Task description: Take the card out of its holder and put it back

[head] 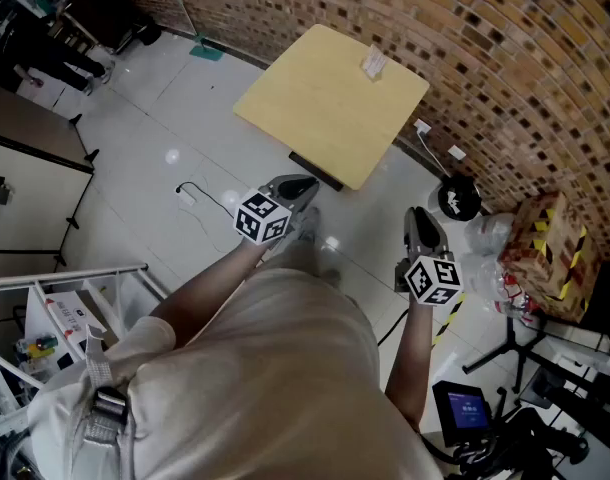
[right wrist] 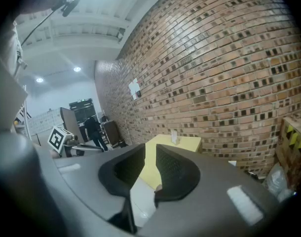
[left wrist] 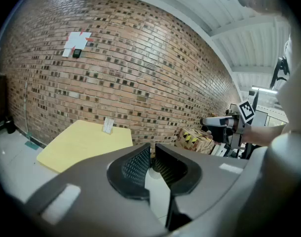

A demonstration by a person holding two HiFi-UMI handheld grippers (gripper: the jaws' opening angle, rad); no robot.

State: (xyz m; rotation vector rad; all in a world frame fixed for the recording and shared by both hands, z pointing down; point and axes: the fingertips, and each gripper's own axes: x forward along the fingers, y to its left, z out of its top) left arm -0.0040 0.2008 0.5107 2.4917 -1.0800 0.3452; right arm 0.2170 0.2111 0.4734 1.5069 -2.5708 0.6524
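- Brick wall (head: 505, 58) backs a yellow bench (head: 315, 108). The card (head: 375, 60) stands upright in its holder (head: 370, 72) at the bench's 1 o'clock corner.
- Left hand-held gripper (left wrist: 151, 163): its own view shows the jaws narrowly apart with nothing between them.
- Right hand-held gripper (right wrist: 149, 168): the jaws are narrowly apart and empty. Only this view shows a distant person (right wrist: 94, 132) at 9 o'clock.
- Only the head view shows both well short of the bench.
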